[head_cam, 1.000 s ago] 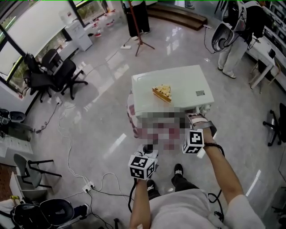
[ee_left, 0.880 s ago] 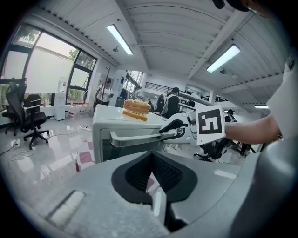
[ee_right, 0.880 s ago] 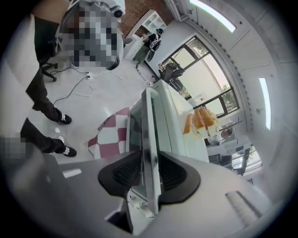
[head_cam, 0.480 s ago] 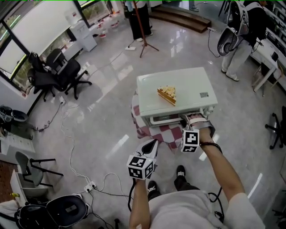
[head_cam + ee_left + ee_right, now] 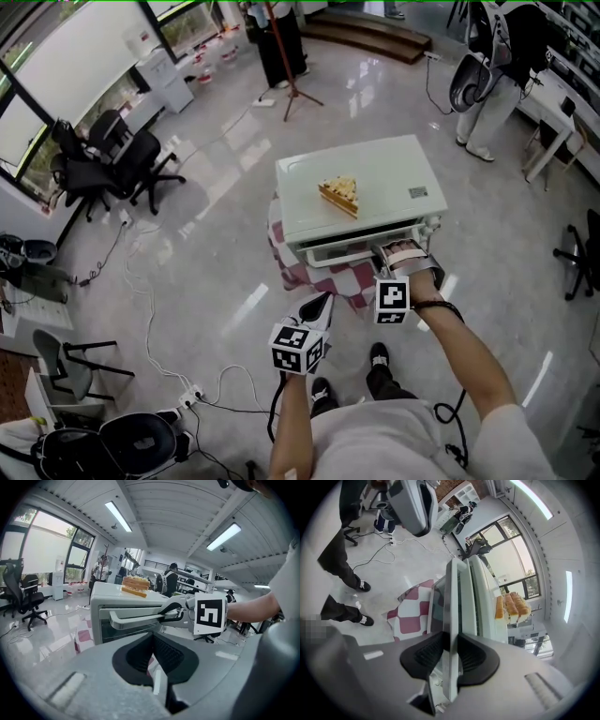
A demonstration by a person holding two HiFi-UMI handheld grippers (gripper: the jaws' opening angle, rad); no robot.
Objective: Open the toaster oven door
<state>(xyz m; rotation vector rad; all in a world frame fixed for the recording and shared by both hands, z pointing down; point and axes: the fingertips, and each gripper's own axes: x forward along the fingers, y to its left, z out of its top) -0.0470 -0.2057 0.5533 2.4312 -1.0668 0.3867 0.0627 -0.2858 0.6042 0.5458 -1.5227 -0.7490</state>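
Jaws of right hand-held gripper (image 5: pixel 451 639) were just closed tighter on door handle (image 5: pixel 451 592), left hand-held gripper (image 5: pixel 152 637) noted pinched together, empty; pull judged ready.

Cake slice (image 5: pixel 339 195) atop toaster oven (image 5: pixel 386 169); oven on checkered cloth (image 5: pixel 281 259); door handle (image 5: pixel 136 618) at oven front.

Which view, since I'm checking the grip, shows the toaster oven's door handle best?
The left gripper view: the door handle shows lengthwise, with the right hand-held gripper on its end. The right gripper view shows it edge-on, between jaws that have just been closing on it. The head view gives only a sliver.
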